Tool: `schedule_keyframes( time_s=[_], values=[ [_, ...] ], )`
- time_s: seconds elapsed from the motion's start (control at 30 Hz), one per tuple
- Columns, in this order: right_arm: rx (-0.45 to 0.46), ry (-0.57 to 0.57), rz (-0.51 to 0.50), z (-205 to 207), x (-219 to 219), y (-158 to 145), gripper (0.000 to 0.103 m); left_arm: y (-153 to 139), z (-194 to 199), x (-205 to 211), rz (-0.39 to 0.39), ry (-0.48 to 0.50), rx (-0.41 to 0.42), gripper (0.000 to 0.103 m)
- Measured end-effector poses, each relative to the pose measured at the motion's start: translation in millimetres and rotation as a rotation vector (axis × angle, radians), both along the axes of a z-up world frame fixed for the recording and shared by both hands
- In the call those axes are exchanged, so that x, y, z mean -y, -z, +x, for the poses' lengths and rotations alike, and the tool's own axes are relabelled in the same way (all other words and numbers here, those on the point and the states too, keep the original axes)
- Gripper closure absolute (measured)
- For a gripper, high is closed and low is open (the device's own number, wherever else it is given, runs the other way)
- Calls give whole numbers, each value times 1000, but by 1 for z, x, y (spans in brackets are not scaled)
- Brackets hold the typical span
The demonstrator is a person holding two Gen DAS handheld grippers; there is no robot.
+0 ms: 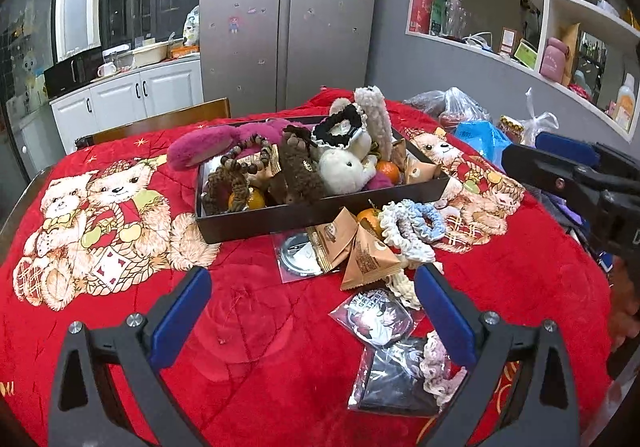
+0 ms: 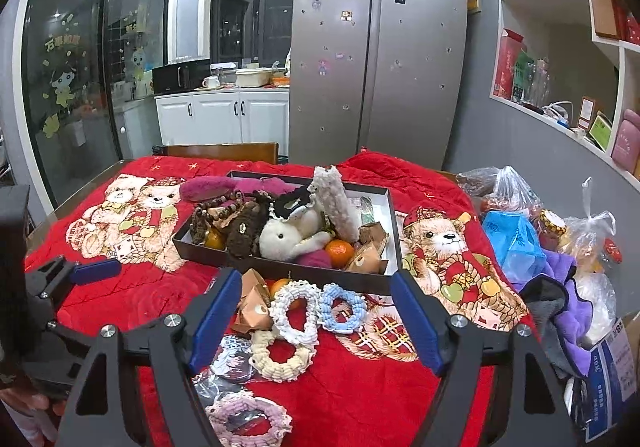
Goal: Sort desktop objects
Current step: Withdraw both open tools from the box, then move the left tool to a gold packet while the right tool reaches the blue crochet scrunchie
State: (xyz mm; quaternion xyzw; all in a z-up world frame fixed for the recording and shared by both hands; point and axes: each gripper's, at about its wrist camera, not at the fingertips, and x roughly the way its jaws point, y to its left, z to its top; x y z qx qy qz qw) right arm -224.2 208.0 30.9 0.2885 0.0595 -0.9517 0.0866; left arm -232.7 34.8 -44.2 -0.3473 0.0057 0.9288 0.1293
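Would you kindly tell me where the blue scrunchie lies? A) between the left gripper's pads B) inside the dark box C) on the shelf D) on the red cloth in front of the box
D: the blue scrunchie lies on the red cloth, just in front of the box.

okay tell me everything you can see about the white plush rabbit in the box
The white plush rabbit is a soft, cream-white fuzzy toy with a small dark eye and long ears. It lies slumped on its side near the middle of the dark box, on top of the pile. A brown plush toy presses against one side, an orange sits at the other, and a black frilly scrunchie rests over its head.
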Motion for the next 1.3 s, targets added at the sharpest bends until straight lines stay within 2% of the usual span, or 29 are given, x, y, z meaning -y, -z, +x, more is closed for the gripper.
schedule_keyframes(
  time_s=[0.33,0.5,0.63,0.8,1.1,1.3],
  values=[
    [40,-20,45,-30,-6,25,24,24,-23,-15,-24,27,29,1],
    [80,-27,124,-50,-12,50,24,37,-38,-22,-35,37,47,1],
    [115,-6,150,-62,-22,71,24,48,-51,-28,-38,42,71,1],
    [207,20,39,-79,-45,97,24,63,-66,-35,-26,66,112,1],
    [270,2,-13,-92,-46,117,24,76,-80,-35,33,98,190,0],
    [313,13,-73,-105,-48,129,24,78,-80,-37,29,105,202,0]
  ],
)
